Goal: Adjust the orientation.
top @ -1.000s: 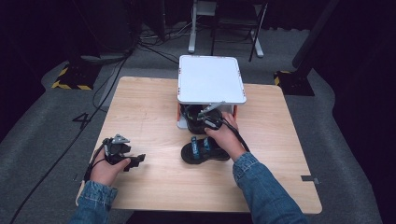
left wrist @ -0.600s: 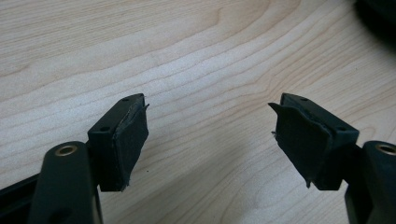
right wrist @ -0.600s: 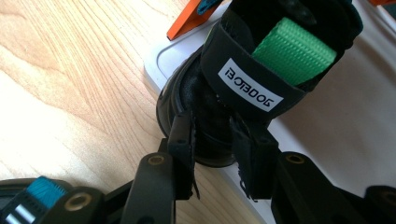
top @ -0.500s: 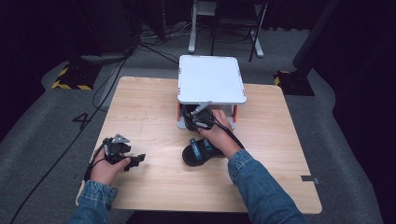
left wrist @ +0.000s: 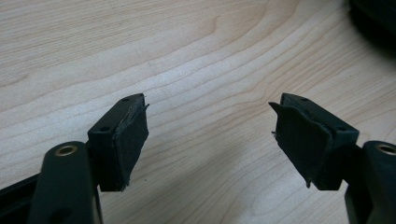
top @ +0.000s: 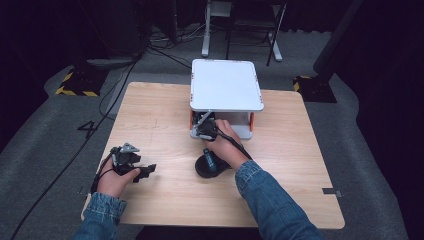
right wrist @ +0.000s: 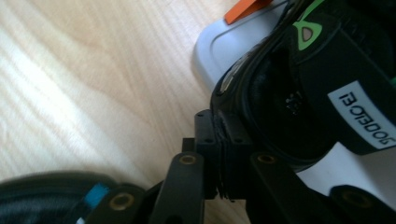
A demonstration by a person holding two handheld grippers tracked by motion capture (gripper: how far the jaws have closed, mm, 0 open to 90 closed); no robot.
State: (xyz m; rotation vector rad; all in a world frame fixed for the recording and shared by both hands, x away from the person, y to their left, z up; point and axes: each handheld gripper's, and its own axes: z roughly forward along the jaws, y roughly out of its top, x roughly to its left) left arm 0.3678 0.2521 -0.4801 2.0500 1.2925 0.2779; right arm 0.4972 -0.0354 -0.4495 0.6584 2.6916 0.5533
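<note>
A white two-level rack (top: 226, 85) stands at the middle back of the wooden table (top: 300, 165). My right gripper (top: 204, 125) reaches under the rack's top plate. In the right gripper view its jaws (right wrist: 219, 123) are shut on the collar rim of a black shoe (right wrist: 299, 93) with a green mark and a white label. That shoe rests on the rack's white lower tray (right wrist: 219, 42). A second black shoe (top: 209, 164) with blue trim lies on the table beside the right wrist. My left gripper (top: 147, 171) rests open at the table's left, jaws (left wrist: 210, 135) empty over bare wood.
An orange post (right wrist: 243, 8) holds up the rack's corner. The rack's top plate hides most of the lower tray in the high view. Cables and a chair base lie on the floor beyond the table. A dark edge, perhaps the second shoe (left wrist: 378, 14), sits ahead of the left gripper.
My right gripper has carried the shoe it holds leftward and farther in under the rack's top plate. The left gripper and the shoe on the table have stayed in place.
</note>
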